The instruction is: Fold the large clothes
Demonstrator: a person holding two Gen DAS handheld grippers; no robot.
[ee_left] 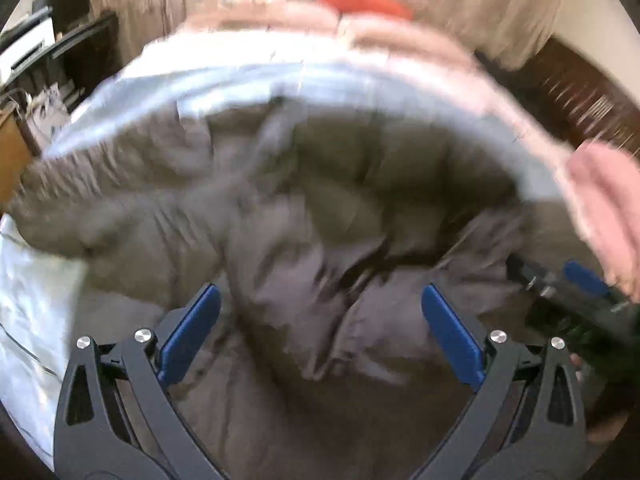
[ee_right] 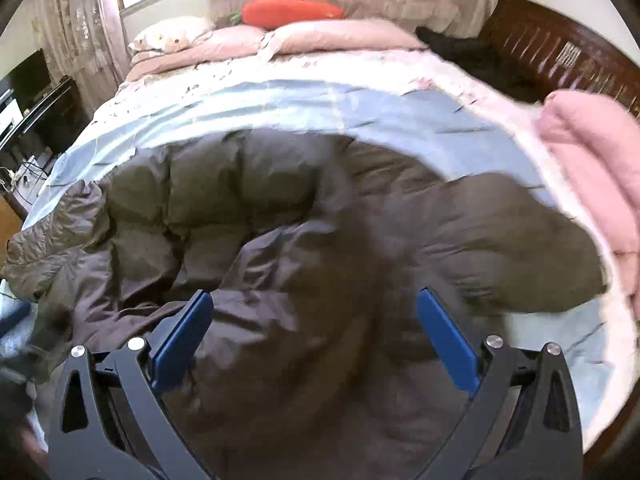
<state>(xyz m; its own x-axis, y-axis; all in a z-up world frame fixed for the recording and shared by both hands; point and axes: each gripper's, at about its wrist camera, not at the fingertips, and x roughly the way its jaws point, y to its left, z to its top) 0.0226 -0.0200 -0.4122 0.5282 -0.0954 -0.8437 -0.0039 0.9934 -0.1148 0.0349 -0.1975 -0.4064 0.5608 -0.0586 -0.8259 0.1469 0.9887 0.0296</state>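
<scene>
Across near half of bed (ee_right: 400, 120), on pale blue sheet (ee_right: 280, 108): dark puffy jacket (ee_right: 280, 216), rumpled, one sleeve trailing toward left edge, another lobe toward right edge beside pink blanket (ee_right: 592, 160). Orange carrot-shaped pillow (ee_right: 292, 12) at far edge, well apart.

Left gripper (ee_left: 320, 332): jaws spread wide, nothing between them, above jacket middle. Left view motion-blurred; fine detail unreadable. Right gripper (ee_right: 314, 332): jaws likewise apart, empty, over near portion of jacket.

Step in hand, judged: early — garment not yet flattened, no fold visible. Next move probably calls for picking two matching edges or sleeves, closing on fabric only, spreading flat before folding. Risk: bulky padding slipping out of a shallow pinch.
</scene>
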